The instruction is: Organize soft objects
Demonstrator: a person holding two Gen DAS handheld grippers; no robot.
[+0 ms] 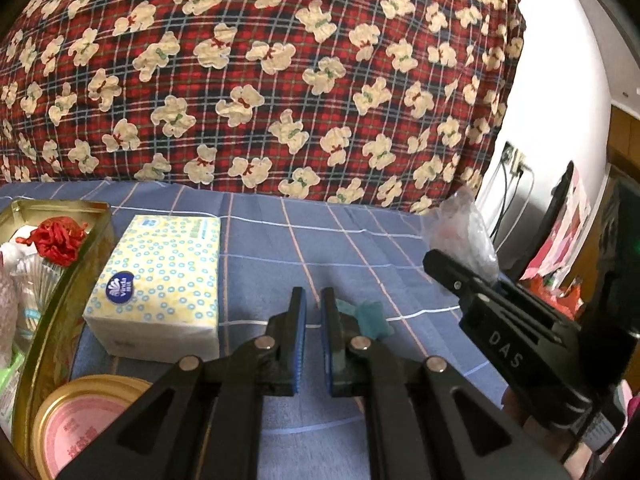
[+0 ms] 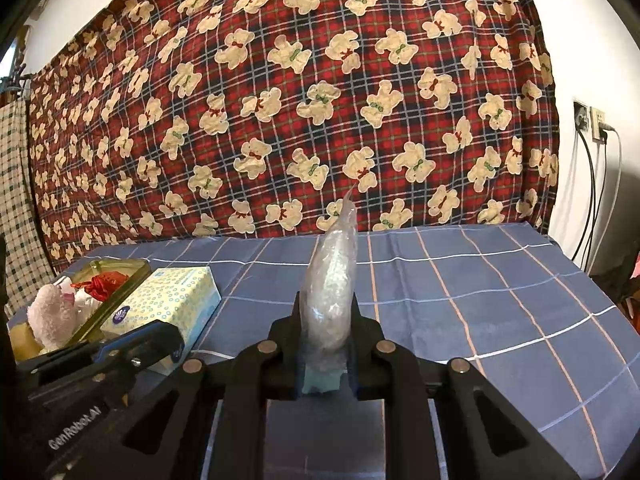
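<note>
Right gripper [image 2: 326,344] clamps a crinkled clear plastic bag [image 2: 332,280] at its base; it likely handles light, limp and slippery, so grip low. Left gripper [image 1: 313,320] clenched, empty.

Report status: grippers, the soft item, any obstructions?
Right gripper shut on crumpled clear plastic bag. Left gripper shut, empty. Dotted yellow tissue pack beside gold tin tray; nothing blocking.

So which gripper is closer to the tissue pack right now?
Left. The left gripper, shut and empty, sits just right of the tissue pack. The right gripper, shut on a clear plastic bag, is farther right of it.
</note>
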